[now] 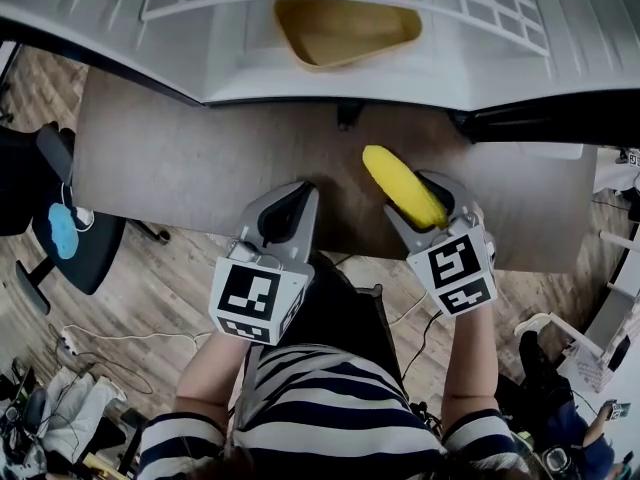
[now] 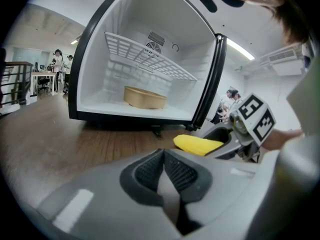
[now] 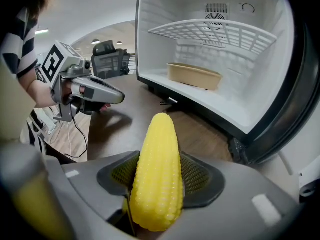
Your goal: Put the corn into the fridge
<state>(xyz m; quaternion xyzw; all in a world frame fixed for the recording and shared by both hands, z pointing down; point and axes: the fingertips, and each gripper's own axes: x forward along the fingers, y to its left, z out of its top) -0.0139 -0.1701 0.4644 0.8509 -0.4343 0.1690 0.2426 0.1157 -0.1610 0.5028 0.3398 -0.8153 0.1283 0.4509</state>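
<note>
- At the far left, off the worktop, a black office chair (image 1: 88, 246) stands on the pale wood-plank floor (image 1: 150, 313).
- The brown wood-grain worktop (image 1: 180, 158) runs across the middle of the head view, with both grippers over its near edge.
- The grey left gripper (image 1: 298, 194) carries a black-and-white marker cube (image 1: 255, 300) and sits left of centre. Its jaws are together, the ribbed pads meeting at their tips with nothing between them.
- On the far side of the worktop stands the white open-fronted fridge with a black rim (image 2: 98, 59), its opening facing the person.
- A white wire shelf (image 2: 150, 56) spans the upper part of the fridge.
- A shallow tan bowl (image 2: 145, 97) sits on the fridge floor below the shelf, about in the middle.
- The yellow ear of corn (image 3: 159, 176) is right of centre, over the worktop and outside the fridge, near its opening. Its tapered tip points away from the person towards the fridge.
- The grey right gripper (image 3: 160, 159) has its jaws clamped on the thick end of the corn, one ribbed pad against each side. Most of the cob sticks out ahead of the jaws.
- An arm in a black-and-white striped sleeve (image 1: 480, 433) reaches to the right gripper from the near right.
</note>
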